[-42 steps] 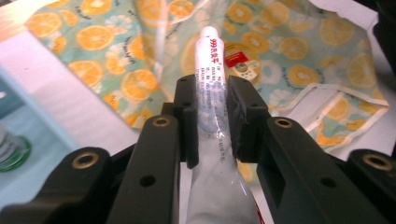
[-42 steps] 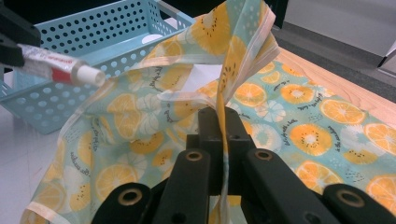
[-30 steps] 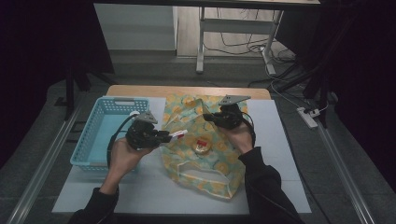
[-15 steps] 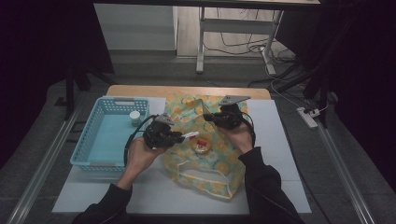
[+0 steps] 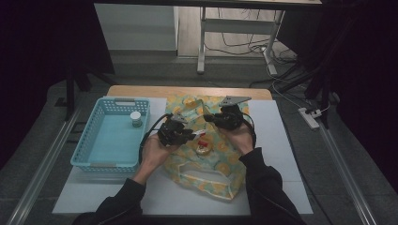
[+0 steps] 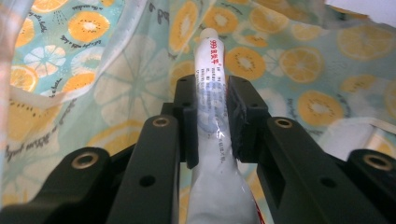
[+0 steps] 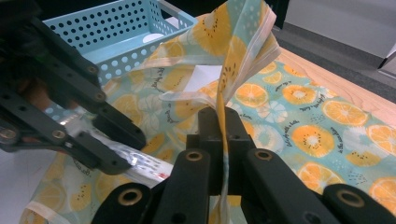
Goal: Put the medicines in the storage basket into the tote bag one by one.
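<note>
1. A fruit-print bag (image 5: 206, 159) lies on the table's white sheet (image 5: 281, 154), with a small round tin (image 5: 203, 149) resting on it (lid side unclear).
2. The left gripper (image 5: 180, 136) clamps a white tube (image 6: 212, 93) over the bag.
3. The right gripper (image 5: 217, 120) pinches the bag's raised edge (image 7: 233, 56).
4. Far left, a blue basket (image 5: 89, 154) holds one small jar (image 5: 136, 119).

The white squeezable plastic tube (image 6: 212, 107) pinched in my left claw (image 6: 211, 119) carries red digits, "999", near its cap, followed by red characters and rows of small print too blurred to read. The turquoise cloth bag with orange-slice pattern (image 6: 289, 70) bears small dark cursive lettering beside the fruit, illegible to me.
</note>
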